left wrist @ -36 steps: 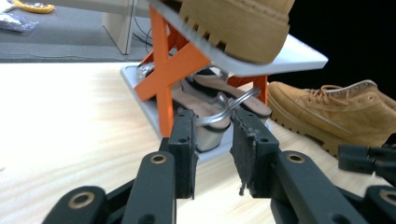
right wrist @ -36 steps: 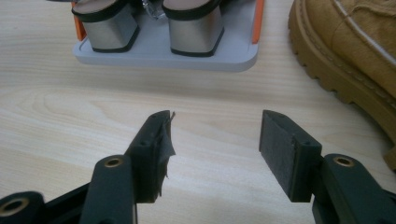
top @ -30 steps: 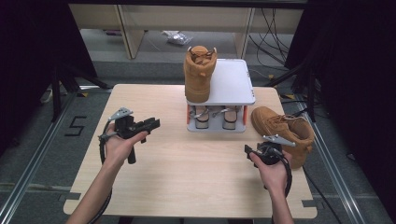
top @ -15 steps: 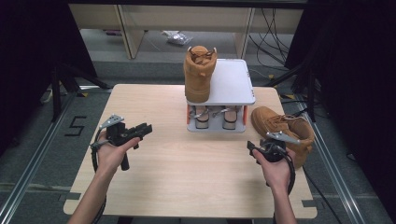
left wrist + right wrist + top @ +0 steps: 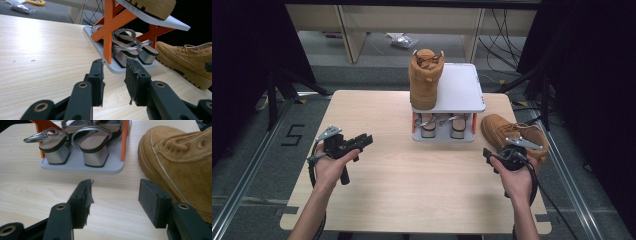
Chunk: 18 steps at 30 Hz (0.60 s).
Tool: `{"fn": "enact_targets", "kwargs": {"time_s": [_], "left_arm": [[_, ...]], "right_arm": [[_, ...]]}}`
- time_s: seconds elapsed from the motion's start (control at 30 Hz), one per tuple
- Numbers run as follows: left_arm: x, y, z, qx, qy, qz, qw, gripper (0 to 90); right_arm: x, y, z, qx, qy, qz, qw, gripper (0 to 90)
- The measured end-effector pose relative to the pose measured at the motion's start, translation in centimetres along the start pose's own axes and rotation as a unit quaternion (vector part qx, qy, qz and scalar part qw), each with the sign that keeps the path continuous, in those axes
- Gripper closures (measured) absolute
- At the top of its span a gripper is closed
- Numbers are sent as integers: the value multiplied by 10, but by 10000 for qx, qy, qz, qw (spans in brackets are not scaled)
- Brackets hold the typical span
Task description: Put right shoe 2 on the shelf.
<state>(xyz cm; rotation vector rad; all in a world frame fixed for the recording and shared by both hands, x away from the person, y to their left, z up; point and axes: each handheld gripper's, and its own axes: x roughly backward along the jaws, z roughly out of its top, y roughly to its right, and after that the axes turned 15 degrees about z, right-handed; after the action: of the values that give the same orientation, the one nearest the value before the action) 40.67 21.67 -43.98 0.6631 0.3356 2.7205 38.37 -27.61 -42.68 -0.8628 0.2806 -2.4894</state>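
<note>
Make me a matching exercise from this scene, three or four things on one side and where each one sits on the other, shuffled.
Things:
1. upright boot
2. boot on its own
3. sandals
4. left tongs

Places:
A. lower shelf of the rack
B. on the table, right of the rack
C. top shelf of the rack
D. over the table's left part, jaws apart, nothing between them

Pairs: 1-C, 2-B, 3-A, 4-D
</note>
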Motion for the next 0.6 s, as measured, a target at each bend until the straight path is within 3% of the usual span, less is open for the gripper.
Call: {"fn": "enact_targets", "kwargs": {"time_s": [0.03, 0.07, 0.23, 0.27, 0.37, 0.43, 0.47, 0.5, 0.53, 0.57, 0.6], "left_arm": [[0, -1, -1, -31, -38, 21, 10000, 663], [0, -1, -1, -28, -41, 25, 10000, 662], [1, -1, -3, -20, 25, 80, 10000, 658], [0, 0, -3, -23, 13, 90, 10000, 659], [-1, 0, -5, -25, -17, 38, 10000, 659], [-3, 0, -5, -16, -29, 17, 10000, 658], [-3, 1, -5, -7, -30, 11, 10000, 658], [-3, 1, -6, -33, -30, -33, 10000, 657], [-3, 2, -6, -22, -33, -51, 10000, 655], [-2, 2, -6, -16, -34, -54, 10000, 653], [-2, 3, -7, -21, -25, -73, 10000, 652]], "right_arm": [[1, 0, 1, 3, -1, 3, 10000, 451], [4, 5, 5, 233, -66, -2, 9997, 452], [13, 7, 12, -47, -102, 31, 9999, 455], [14, 11, 14, 160, -100, 9, 9998, 456], [17, 13, 17, 172, -138, -79, 9997, 458], [21, 14, 18, 116, -97, 0, 9999, 465], [23, 11, 19, -71, -82, -64, 9999, 470], [25, 16, 21, 140, -92, -77, 9998, 474], [29, 16, 23, 125, -109, -83, 9998, 476], [31, 14, 24, -84, -54, -163, 9998, 478], [35, 19, 27, 127, -102, -172, 9997, 483]]}}
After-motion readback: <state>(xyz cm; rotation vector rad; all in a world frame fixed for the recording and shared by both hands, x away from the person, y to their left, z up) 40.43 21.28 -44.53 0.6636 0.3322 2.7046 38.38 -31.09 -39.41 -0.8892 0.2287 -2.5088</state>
